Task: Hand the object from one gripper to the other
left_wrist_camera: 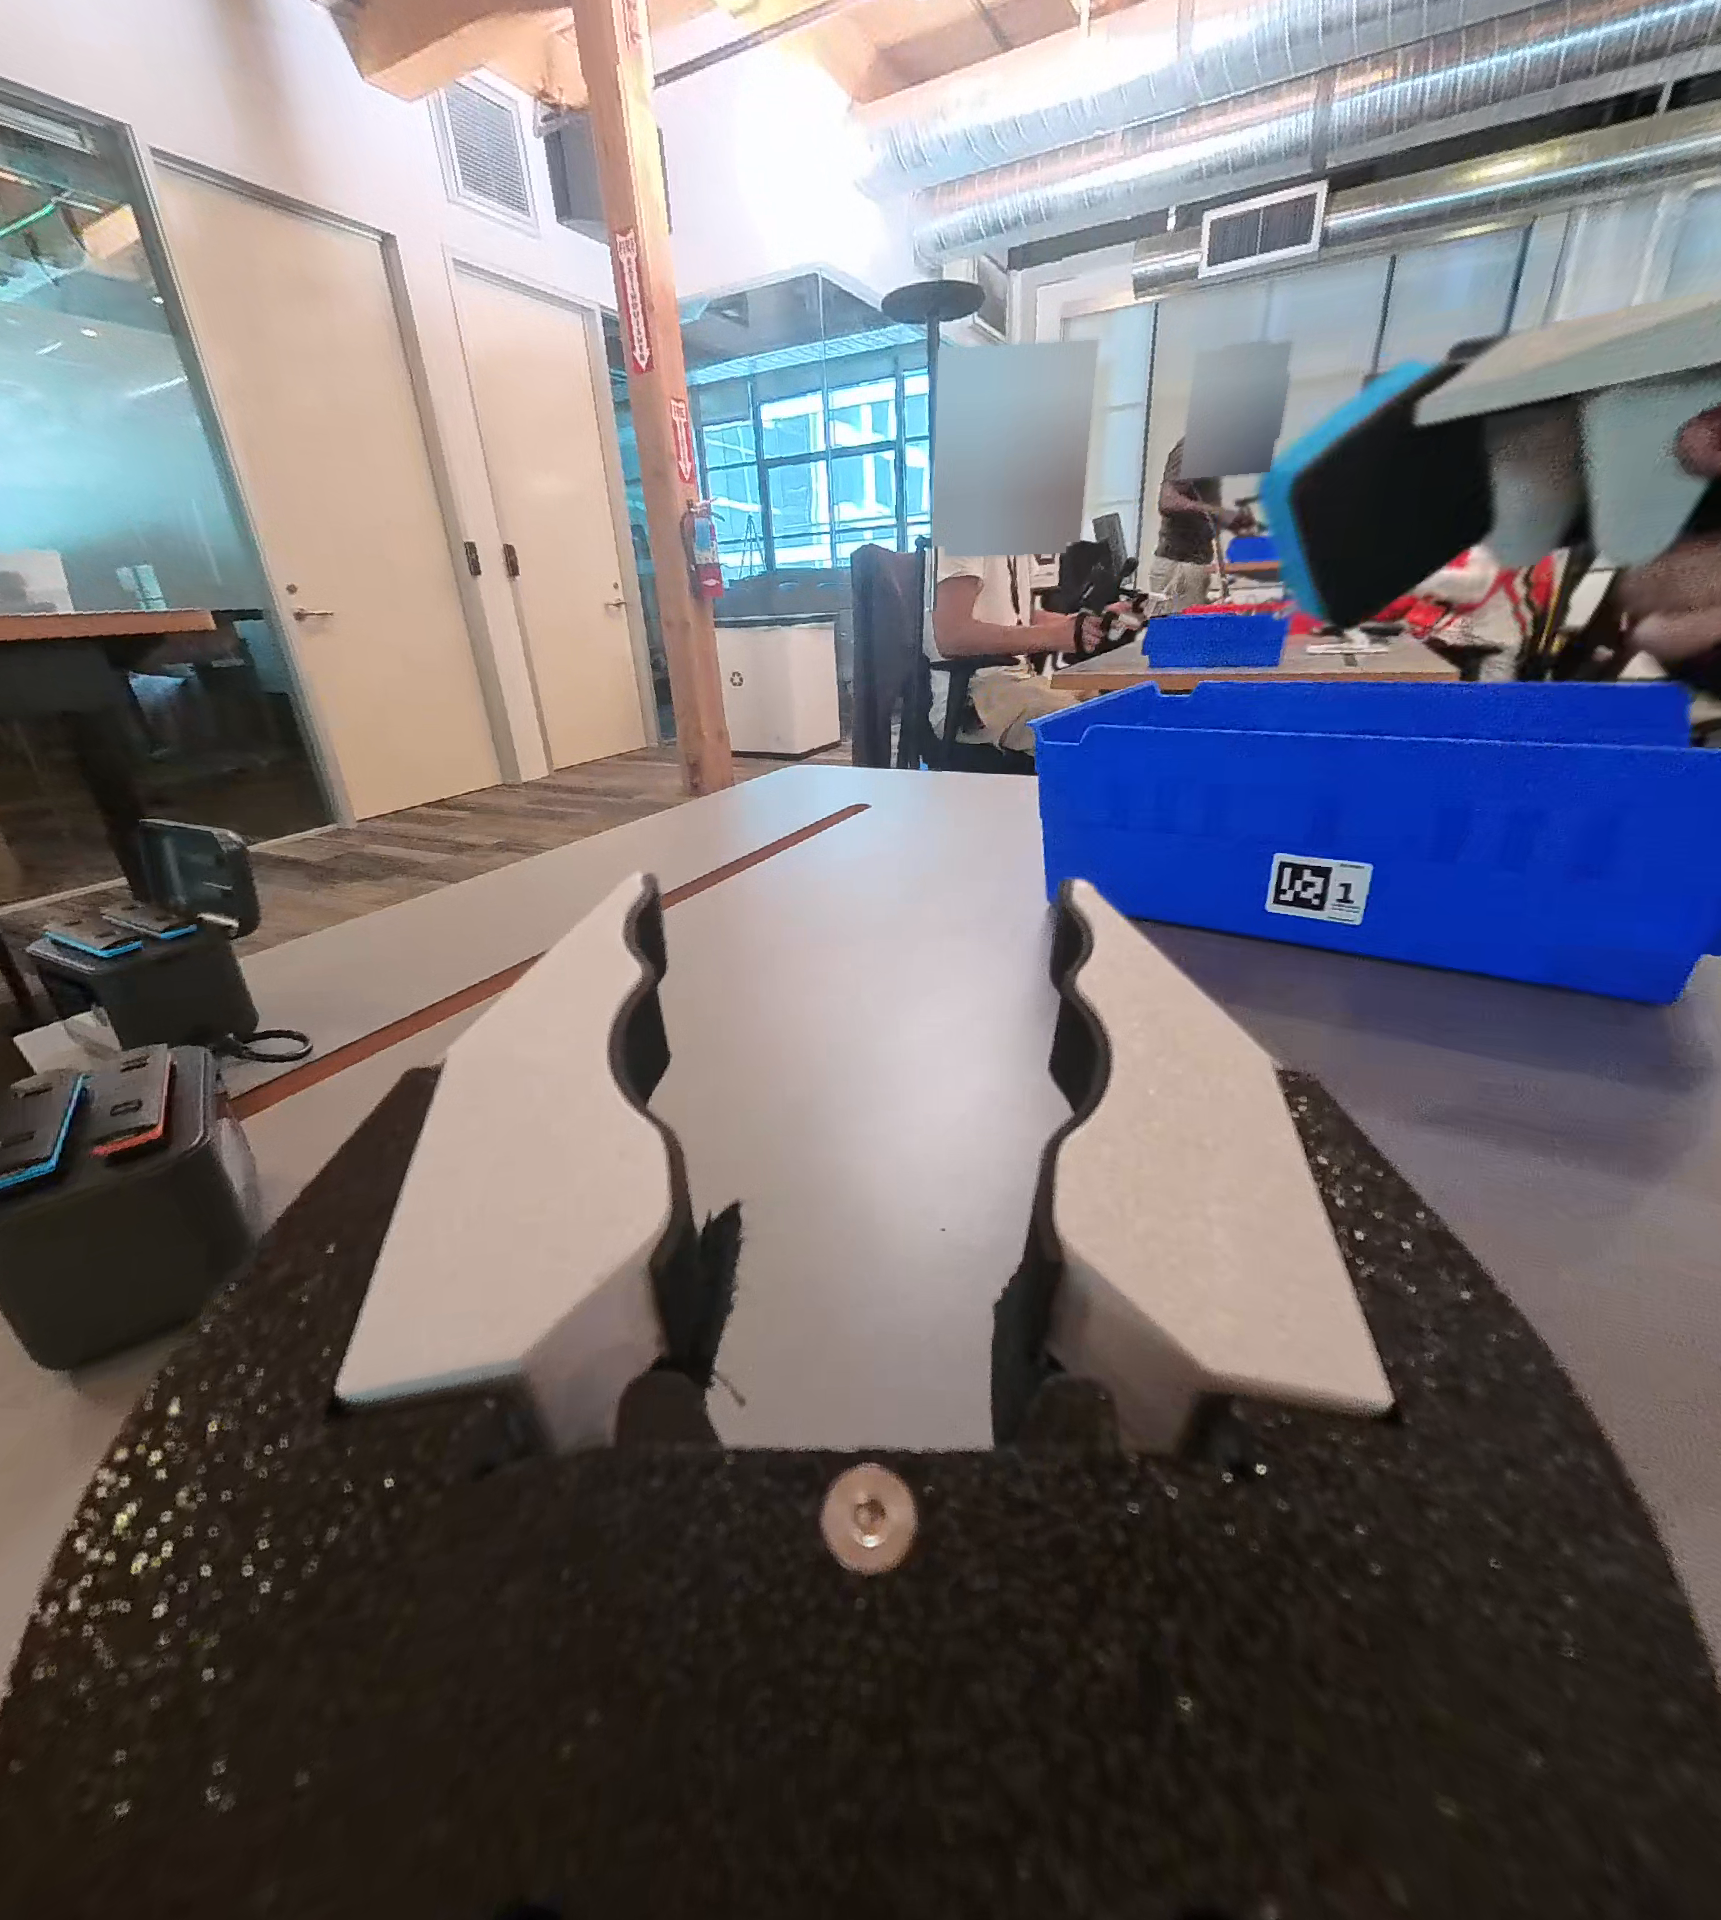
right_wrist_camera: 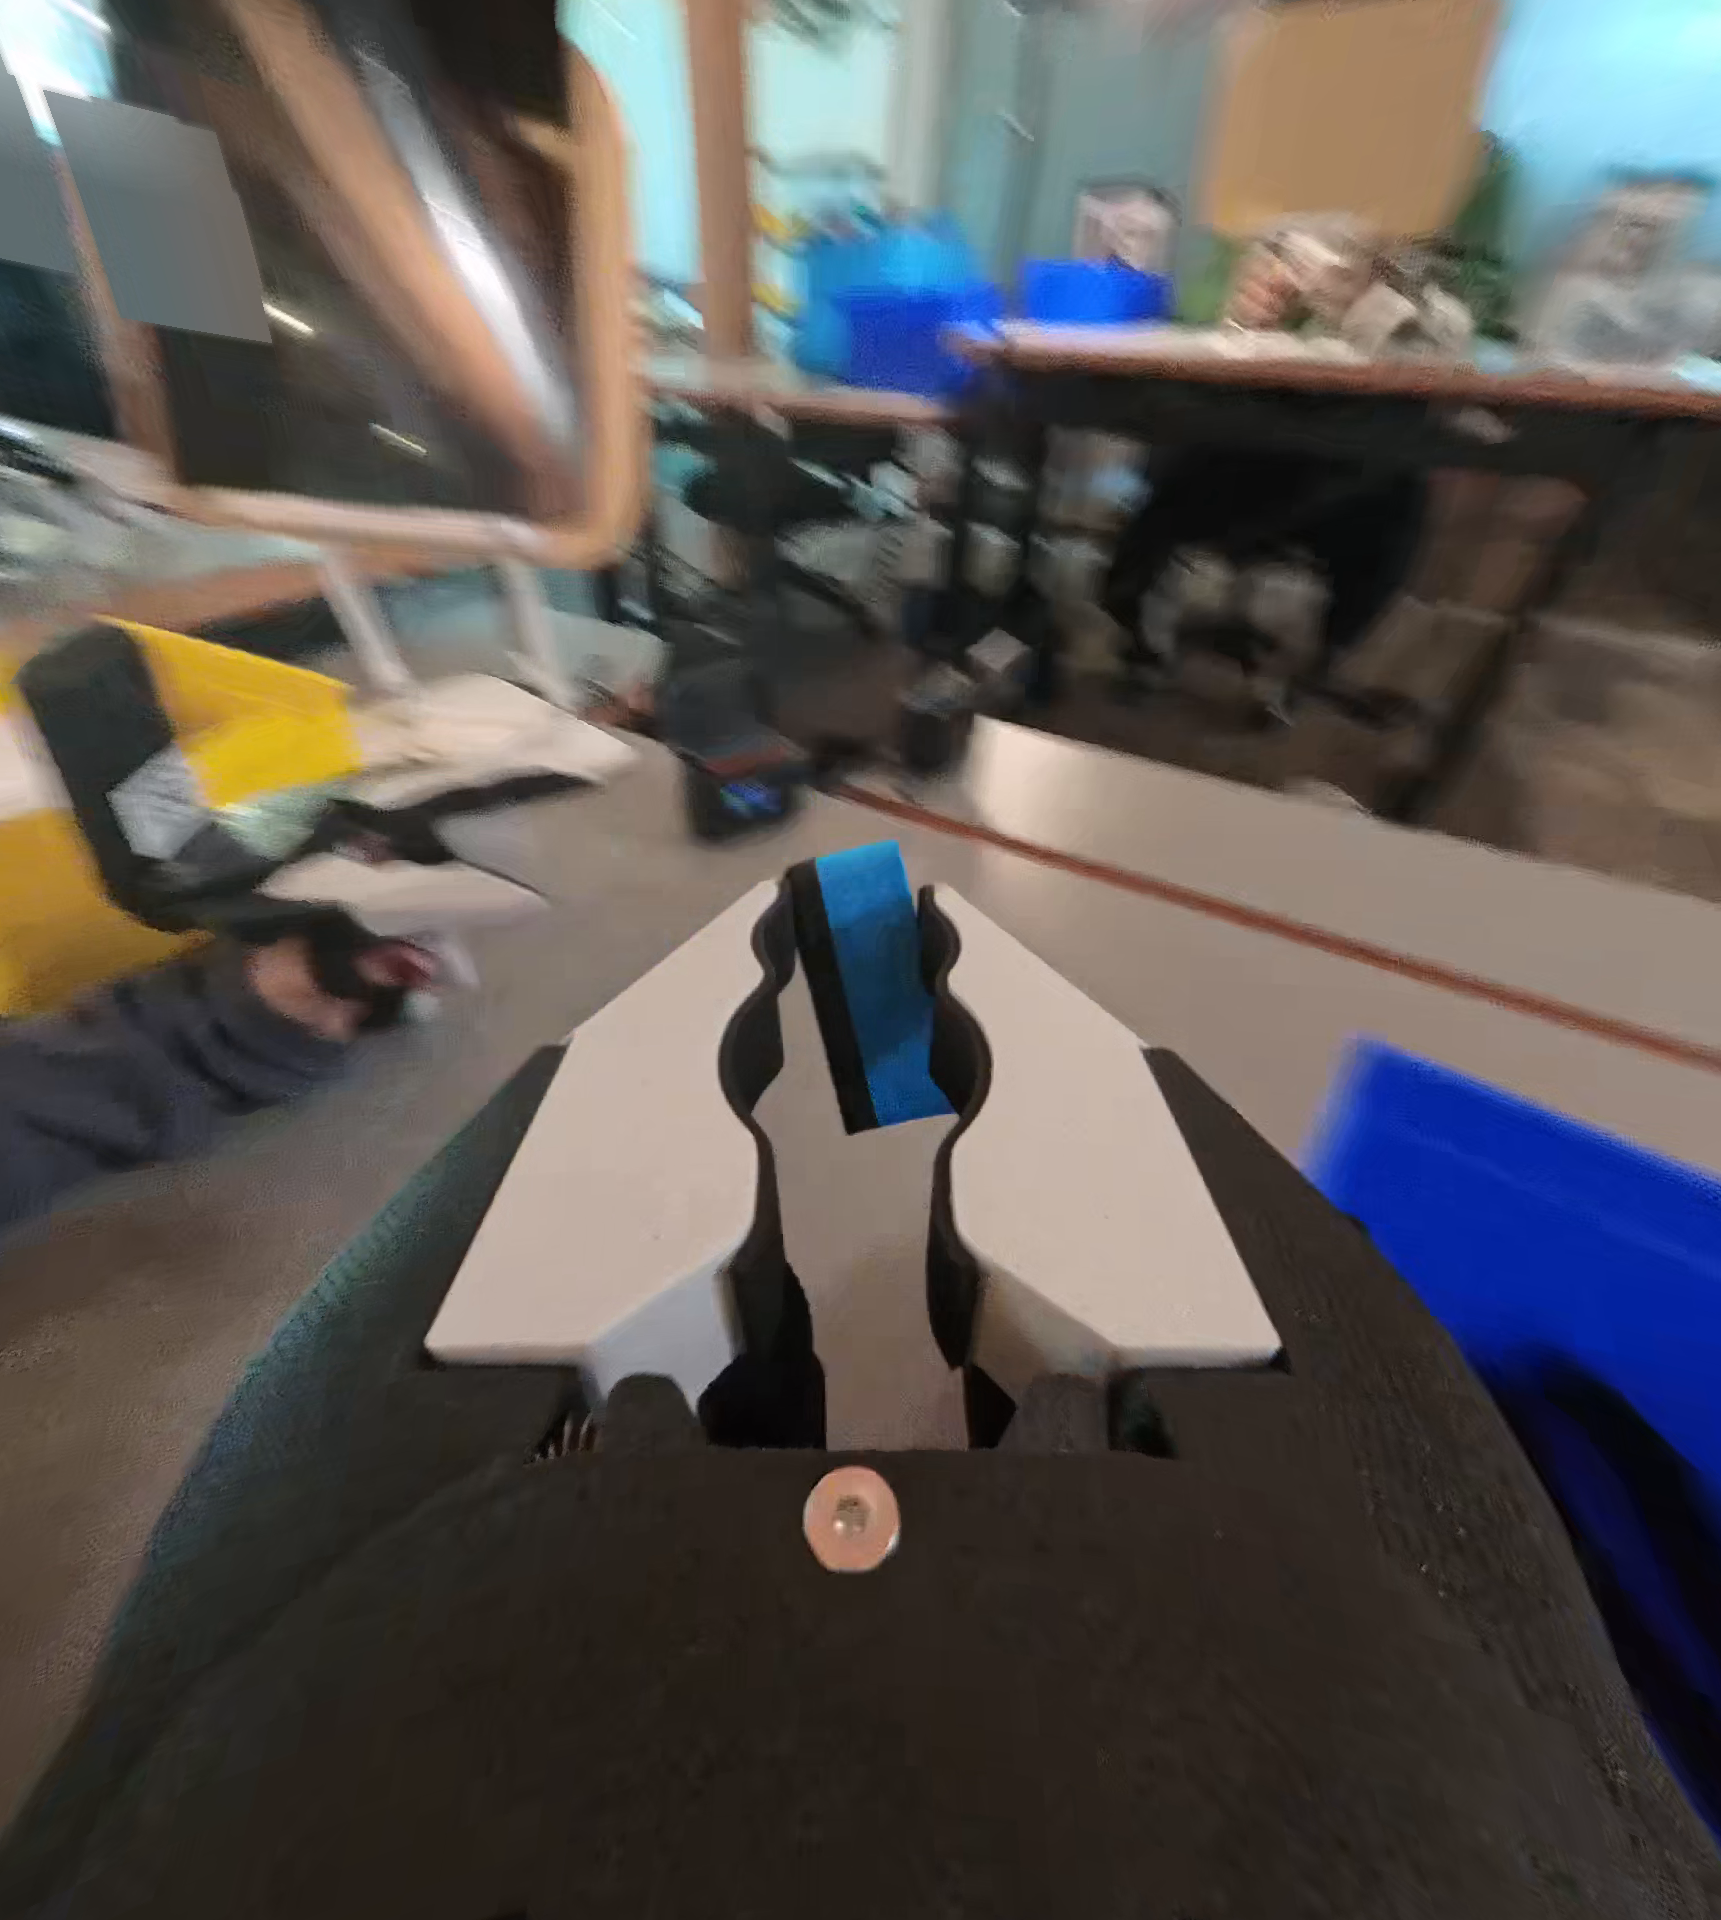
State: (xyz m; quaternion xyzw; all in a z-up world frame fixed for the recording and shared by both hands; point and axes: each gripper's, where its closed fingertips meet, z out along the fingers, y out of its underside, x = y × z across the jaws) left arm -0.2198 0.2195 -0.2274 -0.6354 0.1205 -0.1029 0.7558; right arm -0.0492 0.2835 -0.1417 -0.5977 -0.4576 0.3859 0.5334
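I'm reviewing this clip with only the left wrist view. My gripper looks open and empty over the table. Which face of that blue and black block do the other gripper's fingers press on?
Observer: In the right wrist view the right gripper is shut on the block; one finger presses the black face, the other the blue one.
Operator: Does the block sit straight between them?
Observer: No, it is tilted, its near end leaning toward the right finger.
Operator: Does that camera see my gripper?
Observer: Yes, blurred at the left edge, the left gripper is open with nothing between its fingers, apart from the block.
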